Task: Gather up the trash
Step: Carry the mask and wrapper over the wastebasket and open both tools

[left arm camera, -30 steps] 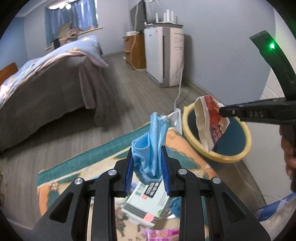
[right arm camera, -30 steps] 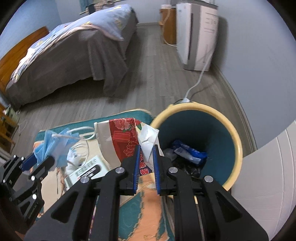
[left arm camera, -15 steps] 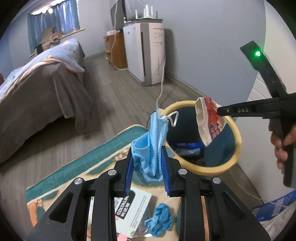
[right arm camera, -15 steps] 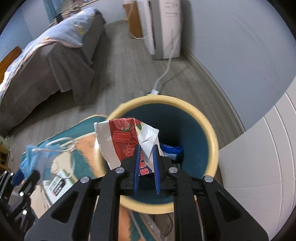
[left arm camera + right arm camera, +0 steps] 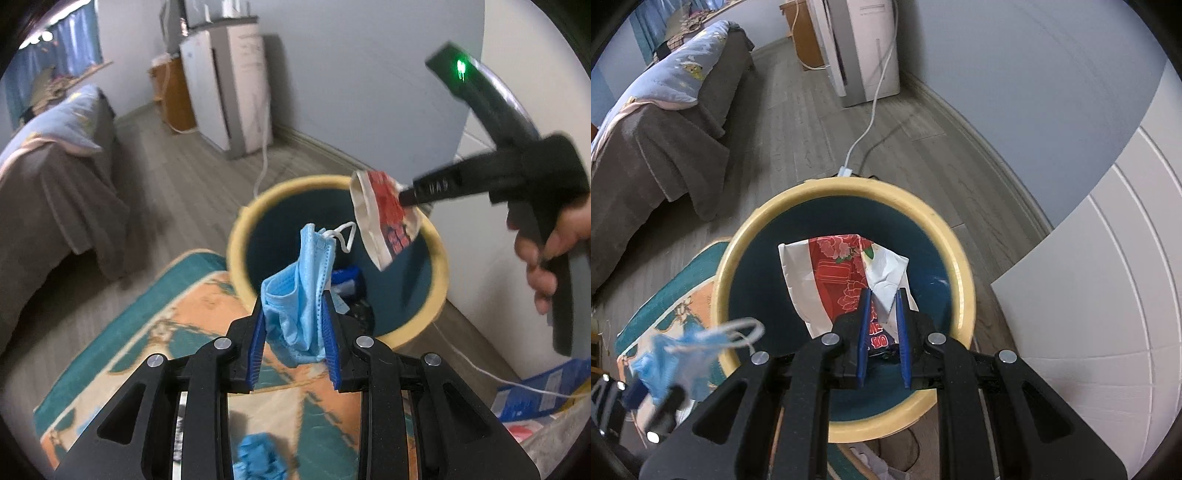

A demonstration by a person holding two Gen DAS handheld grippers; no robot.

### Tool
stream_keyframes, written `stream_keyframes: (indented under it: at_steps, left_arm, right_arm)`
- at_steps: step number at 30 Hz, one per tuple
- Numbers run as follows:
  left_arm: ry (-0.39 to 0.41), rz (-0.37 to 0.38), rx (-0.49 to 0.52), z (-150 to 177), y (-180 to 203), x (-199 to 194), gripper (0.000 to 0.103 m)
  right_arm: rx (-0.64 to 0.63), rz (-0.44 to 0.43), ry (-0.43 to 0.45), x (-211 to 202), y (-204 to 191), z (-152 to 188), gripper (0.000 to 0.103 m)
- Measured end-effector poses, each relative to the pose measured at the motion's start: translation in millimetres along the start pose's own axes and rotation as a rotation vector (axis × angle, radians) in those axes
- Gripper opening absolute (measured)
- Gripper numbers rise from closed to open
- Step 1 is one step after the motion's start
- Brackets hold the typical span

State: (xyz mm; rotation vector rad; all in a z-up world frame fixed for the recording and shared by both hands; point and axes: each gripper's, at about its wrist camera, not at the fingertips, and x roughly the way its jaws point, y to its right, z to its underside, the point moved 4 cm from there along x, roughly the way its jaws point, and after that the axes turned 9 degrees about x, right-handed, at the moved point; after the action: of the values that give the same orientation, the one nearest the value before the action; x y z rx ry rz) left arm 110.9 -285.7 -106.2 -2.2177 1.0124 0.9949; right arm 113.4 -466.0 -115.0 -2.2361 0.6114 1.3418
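**Both tools now over the bin, trash still clamped**

The left tool (image 5: pixel 295 332) is clamped on a blue face mask (image 5: pixel 301 295), its blue pads pressing the bunched cloth while one white ear loop sticks out at the top. A second ago the mask hung over the patterned rug (image 5: pixel 177 325) with a white box below it. Now it hangs at the near edge of the yellow-rimmed bin (image 5: pixel 332 182), and the box has dropped out of sight; a crumpled blue glove (image 5: pixel 258 458) lies on the rug beneath.

The right tool (image 5: pixel 882 306) is closed tight on a red and white wrapper (image 5: pixel 834 273). Earlier that wrapper sat over the rug beside the bin's rim. Now it hangs straight over the dark teal inside of the bin, whose rim rings it in the right wrist view. In the left wrist view a hand (image 5: pixel 554 243) grips the right tool's handle, and blue and dark scraps lie at the bin's bottom. The bed (image 5: pixel 657 133) and the white appliance (image 5: pixel 229 85) by the wall have slid toward the edges of both views.
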Motion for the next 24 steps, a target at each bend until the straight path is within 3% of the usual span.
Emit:
stream_keyframes:
  at_steps: [5,15,24]
  left_arm:
    - [-0.02,0.05,-0.005,-2,9,25,0.029]
    - [-0.054,0.001,0.006,-12,9,64,0.031]
    - [-0.037,-0.018,-0.027,-4,-1,60,0.058]
  right_arm:
    - [0.01,0.036,-0.012,4,8,0,0.013]
    - [-0.028,0.026,-0.062,16,3,7,0.013]
    - [-0.044,-0.001,-0.066,19,-1,8,0.013]
